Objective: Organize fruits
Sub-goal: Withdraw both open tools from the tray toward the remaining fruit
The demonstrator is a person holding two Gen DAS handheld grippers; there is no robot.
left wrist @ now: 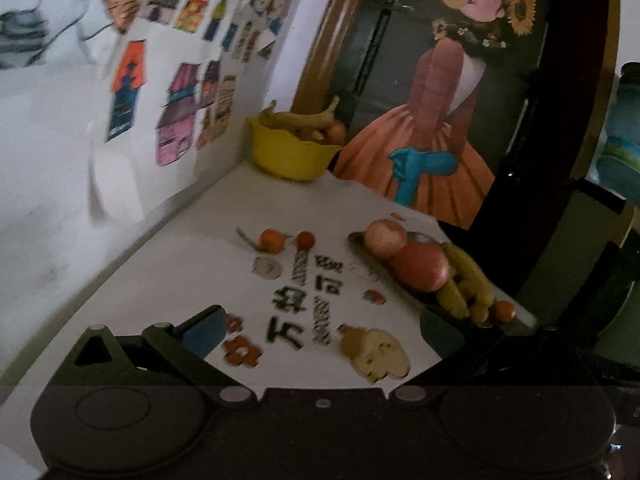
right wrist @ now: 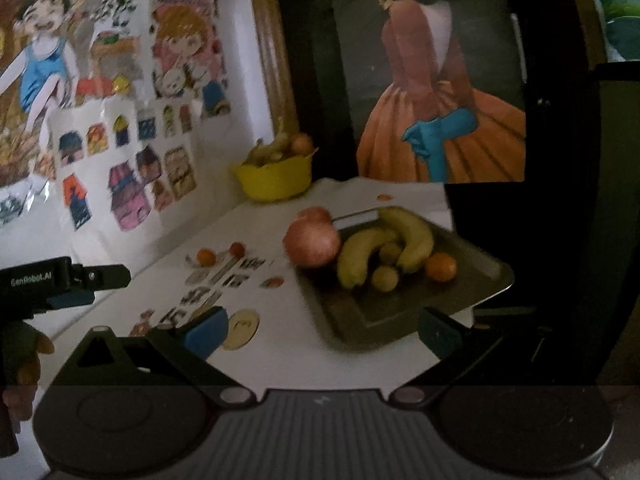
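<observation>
Presently, entries run left to right across the views.
Left gripper [left wrist: 322,332]: jaws spread wide, nothing between them; poised above the bench [left wrist: 168,264] in the lower middle of the left wrist view.
Loose fruit: two small orange-red fruits [right wrist: 206,257] lie on the bench left of centre, apart from any container.
Yellow bowl [right wrist: 276,180]: upper middle, at the back corner; holds bananas and a round orange fruit.
Tray [right wrist: 472,292]: right of centre; carries two apples [right wrist: 312,242], two bananas [right wrist: 362,254], two small green-yellow fruits and an orange fruit [right wrist: 440,267].
Right gripper [right wrist: 322,334]: jaws spread, empty, at the tray's near edge.
Step, as judged: choosing a fruit to carry to a container. Advice: take a round fruit across its widest part; close gently.
Writing: "GenRobot.AI" on the left gripper's body at middle left of the right wrist view; large Chinese characters on the bench cover, too blurred to read surely.
</observation>
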